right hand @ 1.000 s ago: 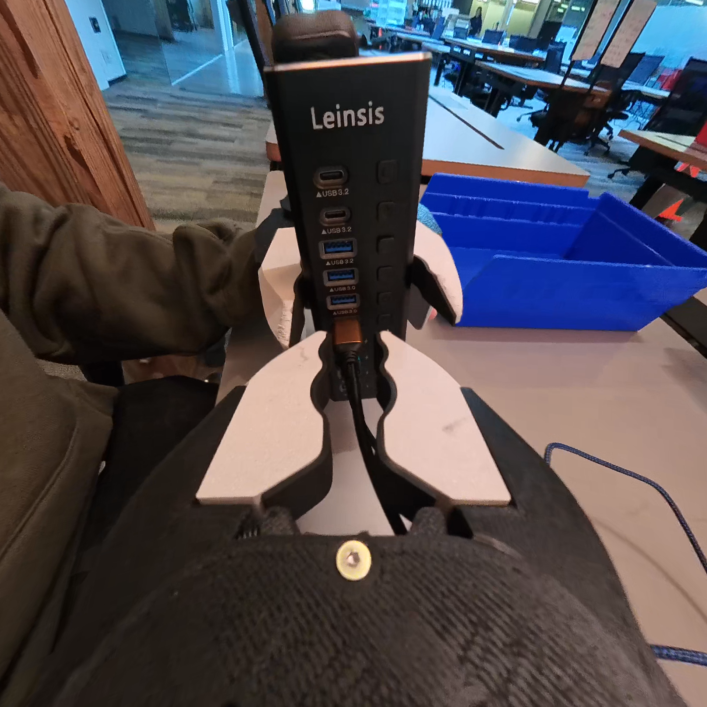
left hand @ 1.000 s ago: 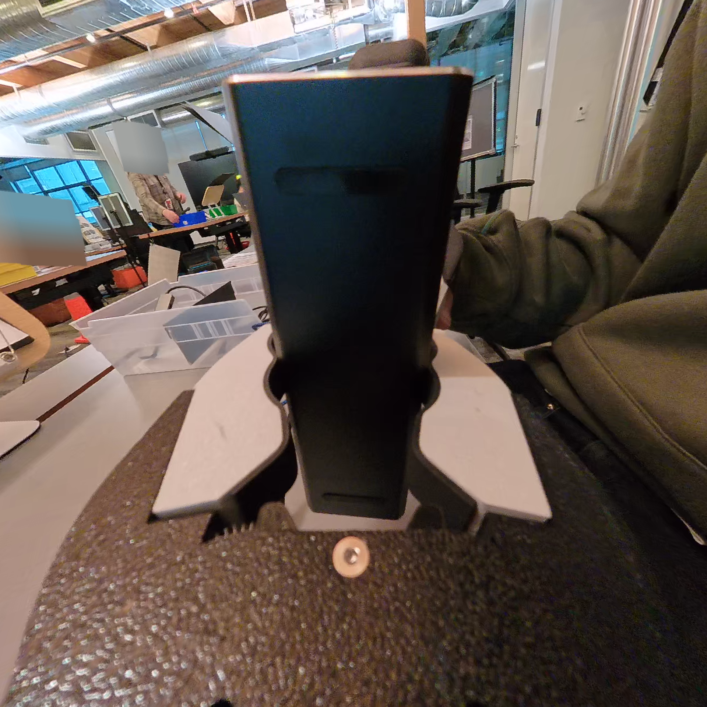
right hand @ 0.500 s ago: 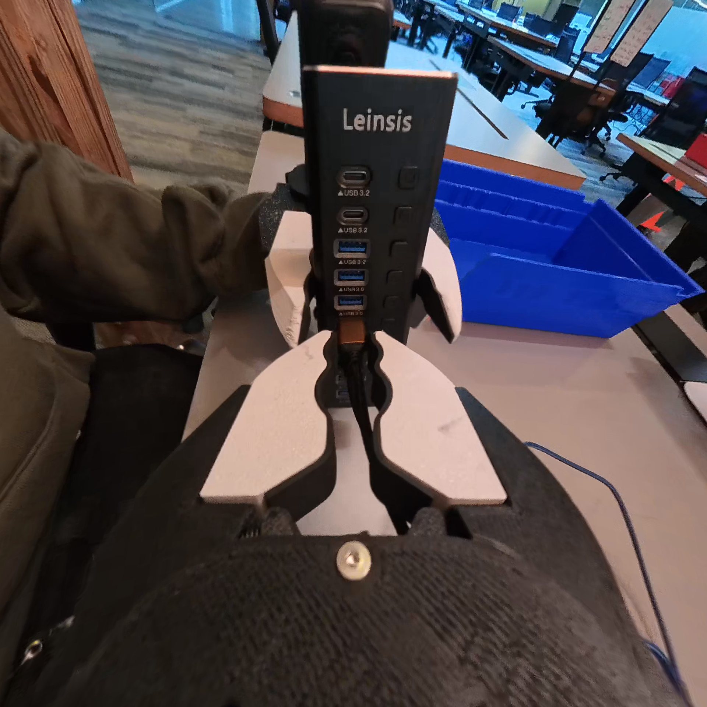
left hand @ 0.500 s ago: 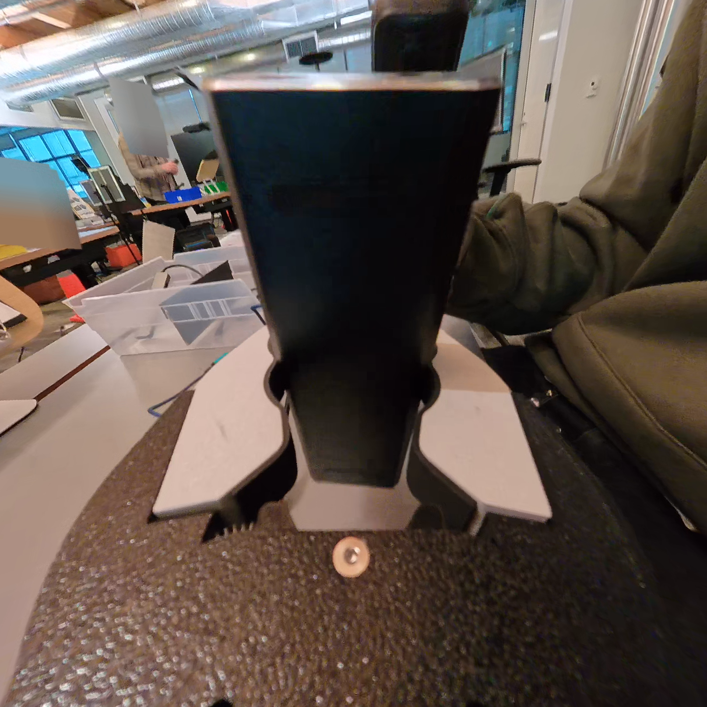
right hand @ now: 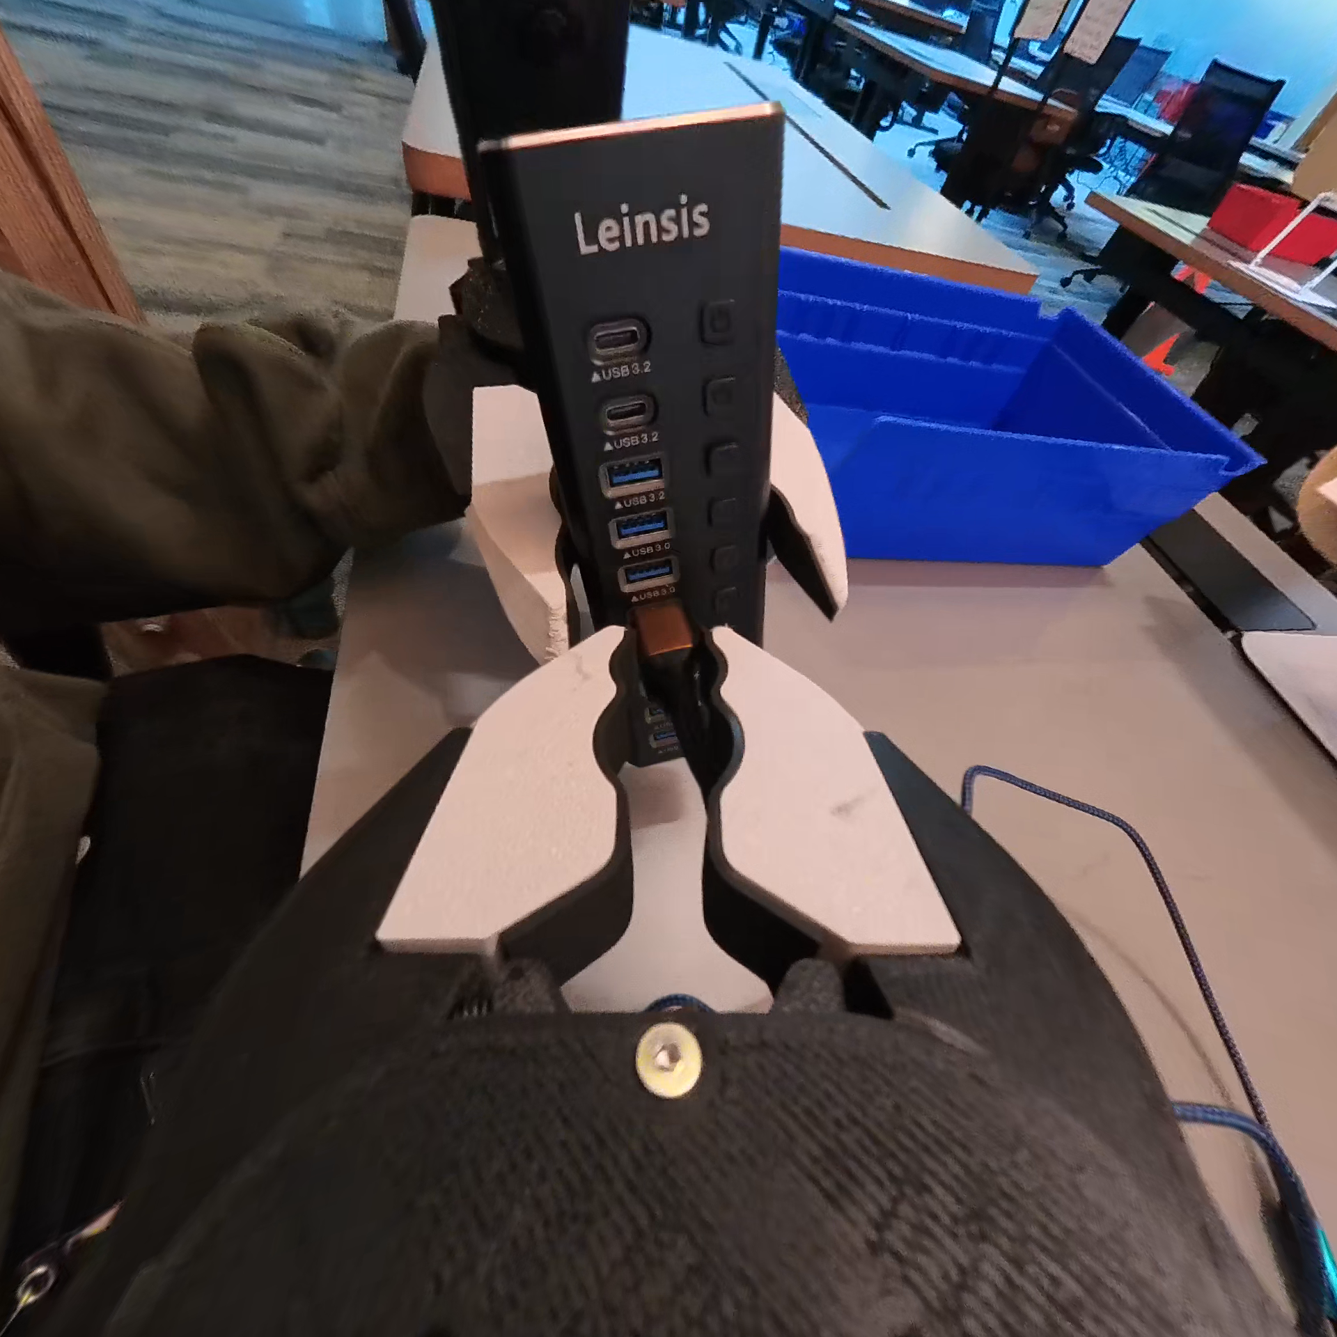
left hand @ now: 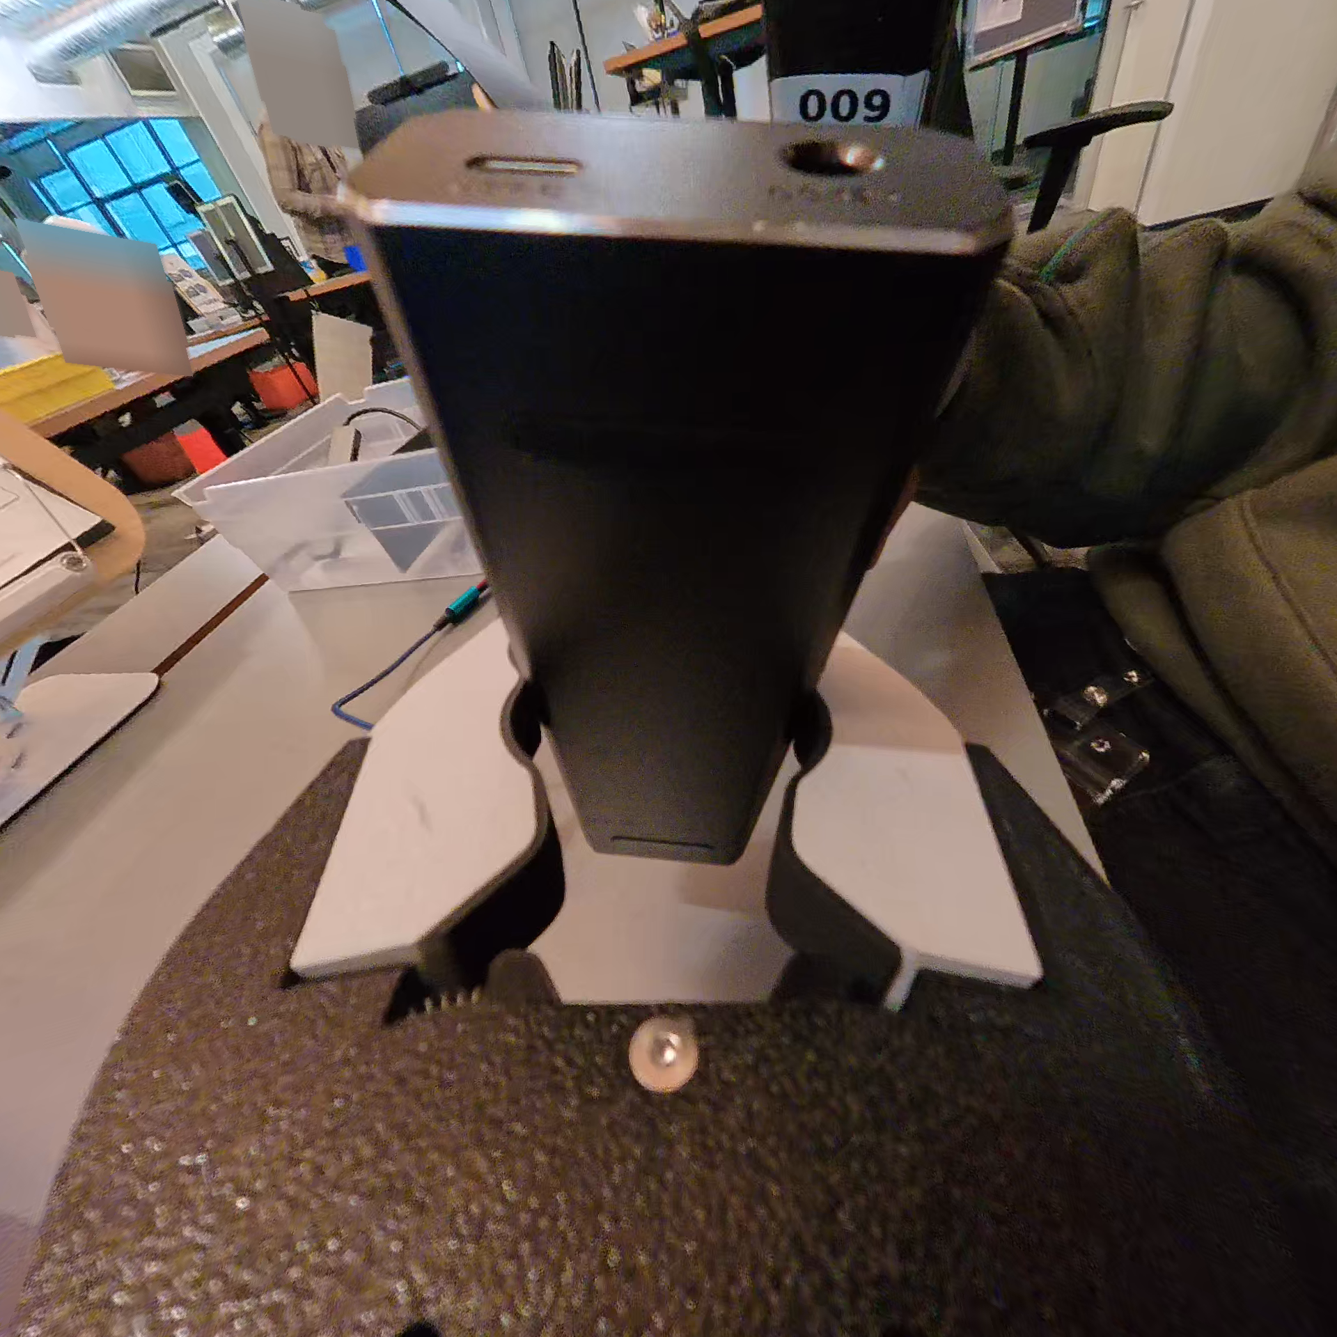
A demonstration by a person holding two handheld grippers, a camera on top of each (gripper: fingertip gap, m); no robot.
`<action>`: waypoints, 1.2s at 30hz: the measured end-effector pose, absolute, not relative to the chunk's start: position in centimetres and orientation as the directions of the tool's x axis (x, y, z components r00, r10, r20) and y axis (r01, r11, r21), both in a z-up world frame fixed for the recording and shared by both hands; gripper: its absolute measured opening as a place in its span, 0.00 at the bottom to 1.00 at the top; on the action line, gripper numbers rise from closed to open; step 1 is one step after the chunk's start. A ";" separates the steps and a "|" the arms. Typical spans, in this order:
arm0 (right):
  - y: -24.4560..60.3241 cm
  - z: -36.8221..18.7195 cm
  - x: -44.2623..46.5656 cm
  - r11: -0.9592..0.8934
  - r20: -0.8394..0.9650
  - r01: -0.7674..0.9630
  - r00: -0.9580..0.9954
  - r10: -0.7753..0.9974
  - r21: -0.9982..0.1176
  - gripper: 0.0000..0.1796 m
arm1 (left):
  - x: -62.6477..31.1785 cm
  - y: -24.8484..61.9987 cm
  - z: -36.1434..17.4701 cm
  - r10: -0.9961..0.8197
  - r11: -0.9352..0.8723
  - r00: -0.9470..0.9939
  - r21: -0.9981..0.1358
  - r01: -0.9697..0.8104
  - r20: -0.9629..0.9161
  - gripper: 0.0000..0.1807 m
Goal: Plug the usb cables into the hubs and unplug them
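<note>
A black USB hub [left hand: 673,506] stands upright in my left gripper [left hand: 665,716], which is shut on its lower part; its plain back and top end face this camera. In the right wrist view the hub's port face [right hand: 651,362] shows, leaning slightly left, with the left gripper's white fingers [right hand: 810,535] behind it. My right gripper [right hand: 665,651] is shut on a copper-coloured USB plug [right hand: 660,631] with a black cable. The plug meets the hub just below the three blue ports. How deep it sits is hidden.
A blue bin [right hand: 1013,470] stands on the grey table [right hand: 1013,687] behind the hub. A blue braided cable [right hand: 1157,868] lies to the right, and it also shows in the left wrist view [left hand: 391,673]. A clear plastic bin [left hand: 325,506] stands far left. An olive sleeve [left hand: 1121,362] is at right. The grippers are tip to tip, or close to it.
The left gripper has tipped, so the hub's top end now shows to its camera. In the right wrist view the hub leans and sits closer. Both grippers keep their hold.
</note>
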State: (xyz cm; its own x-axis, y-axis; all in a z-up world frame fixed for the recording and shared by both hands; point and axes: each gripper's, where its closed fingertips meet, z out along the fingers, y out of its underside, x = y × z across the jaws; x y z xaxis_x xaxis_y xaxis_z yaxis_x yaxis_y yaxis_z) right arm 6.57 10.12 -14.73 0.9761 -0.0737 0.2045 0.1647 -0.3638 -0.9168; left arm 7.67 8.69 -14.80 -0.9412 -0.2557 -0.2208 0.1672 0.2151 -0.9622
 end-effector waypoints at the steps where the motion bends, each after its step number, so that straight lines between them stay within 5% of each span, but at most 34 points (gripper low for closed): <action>1: 10.2 -14.8 6.7 -0.361 0.199 0.158 0.977 -0.079 -0.919 0.09 | 7.7 8.8 -14.9 -0.259 0.213 -0.940 -0.963 0.167 -0.220 0.38; 27: 9.4 -15.8 5.9 -0.302 0.211 0.210 0.977 0.027 -0.930 0.13 | 6.3 8.1 -13.8 -0.168 0.011 -0.973 -0.988 0.156 -0.156 0.38; 36: 9.8 -14.4 5.2 -0.234 0.180 0.177 0.984 0.009 -0.956 0.07 | 6.2 7.7 -14.1 -0.168 0.041 -0.971 -0.985 0.168 -0.173 0.38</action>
State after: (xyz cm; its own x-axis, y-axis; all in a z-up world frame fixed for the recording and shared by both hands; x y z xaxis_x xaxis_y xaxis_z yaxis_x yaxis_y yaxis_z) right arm 5.24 9.80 -14.36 0.9837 0.0087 0.1796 0.1766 -0.2335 -0.9562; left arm 6.22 7.74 -14.11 -0.9705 -0.1682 -0.1727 0.1681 0.0414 -0.9849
